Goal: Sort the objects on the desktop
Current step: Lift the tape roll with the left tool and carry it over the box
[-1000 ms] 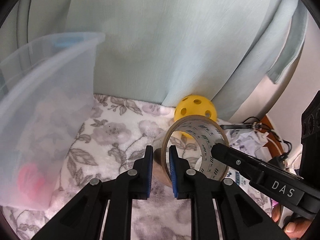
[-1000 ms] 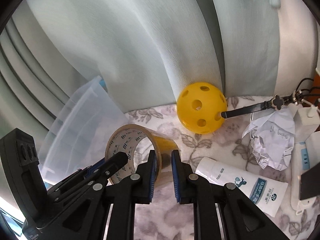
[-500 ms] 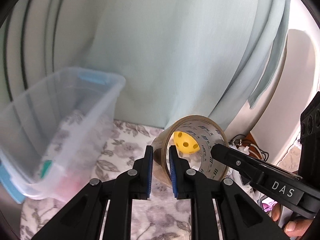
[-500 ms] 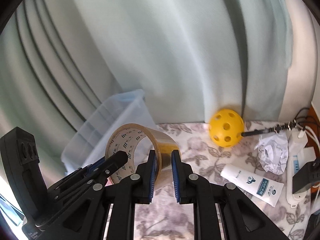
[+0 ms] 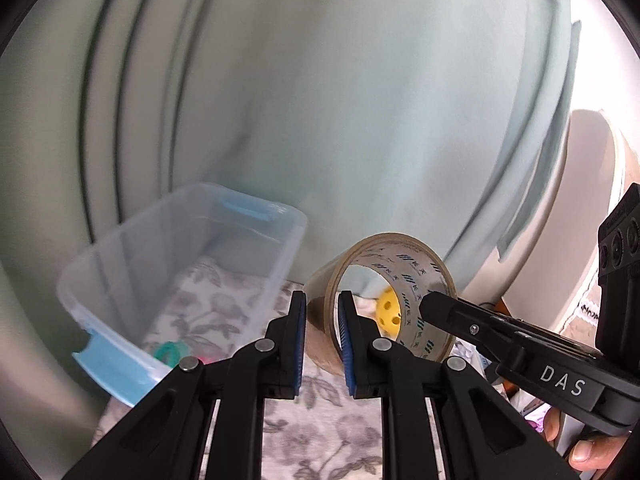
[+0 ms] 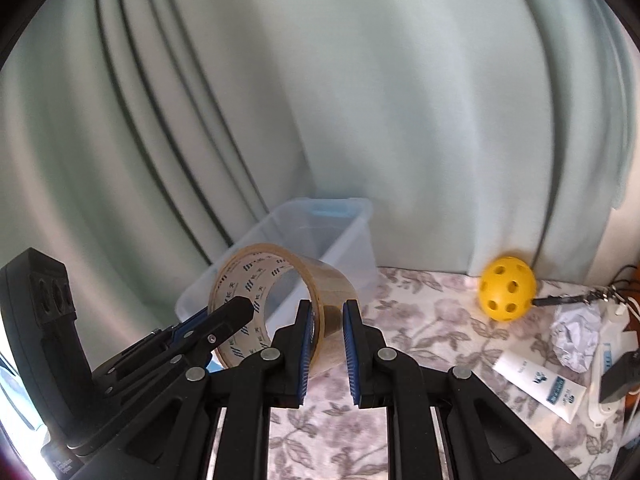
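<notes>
Both grippers hold one roll of brown packing tape (image 5: 400,300), lifted well above the floral tablecloth. My left gripper (image 5: 322,312) is shut on one side of the roll's wall. My right gripper (image 6: 326,320) is shut on the opposite side of the roll (image 6: 256,280). The right gripper's fingers (image 5: 440,306) show in the left wrist view, and the left gripper's fingers (image 6: 236,310) show in the right wrist view. A clear plastic bin (image 5: 180,264) with blue handles stands on the table to the left, below the roll. It also shows in the right wrist view (image 6: 340,240).
A yellow perforated ball (image 6: 508,294) lies against the pale green curtain at the back right. A crumpled paper (image 6: 576,336), a white tube (image 6: 540,384) and a power strip (image 6: 608,364) lie at the right. Small green and pink items (image 5: 172,354) lie in the bin.
Both grippers have risen with the tape roll, so the table, ball and bin look lower and farther away. The bin's open top is now in sight.
</notes>
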